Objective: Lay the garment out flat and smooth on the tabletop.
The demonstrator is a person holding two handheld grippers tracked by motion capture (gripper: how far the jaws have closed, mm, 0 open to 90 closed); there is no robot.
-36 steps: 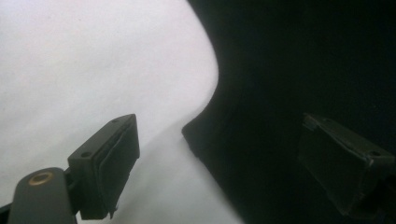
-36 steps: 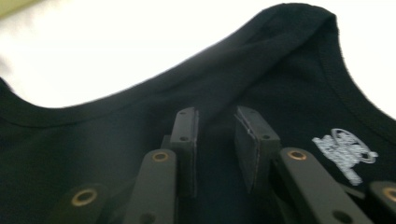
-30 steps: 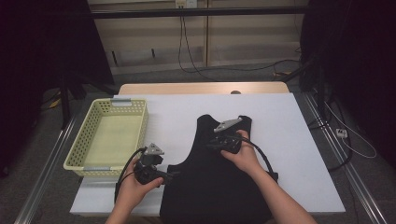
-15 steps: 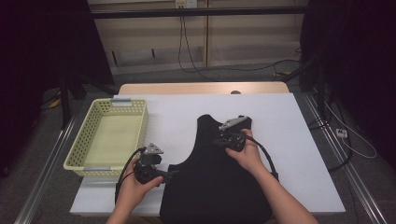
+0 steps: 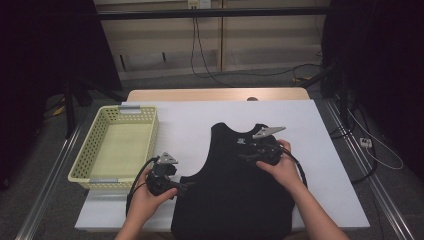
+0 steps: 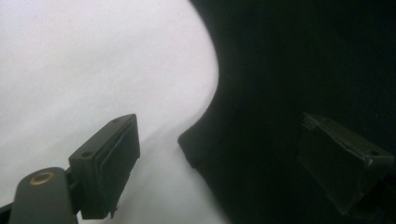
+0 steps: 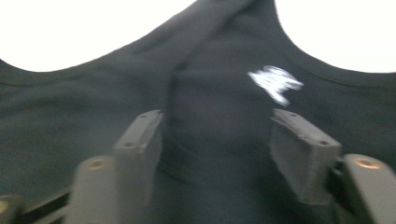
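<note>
Right gripper (image 7: 217,154) jaws just opening over black vest (image 5: 235,185), white neck label (image 7: 275,83) blurred, unreadable

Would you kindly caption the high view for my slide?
Two handheld grippers work a black tank top on a white table beside a yellow basket.

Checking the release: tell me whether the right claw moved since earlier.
Yes: right claw slid away from the basket; its jaws just opened, loose around a vest fold.
</note>
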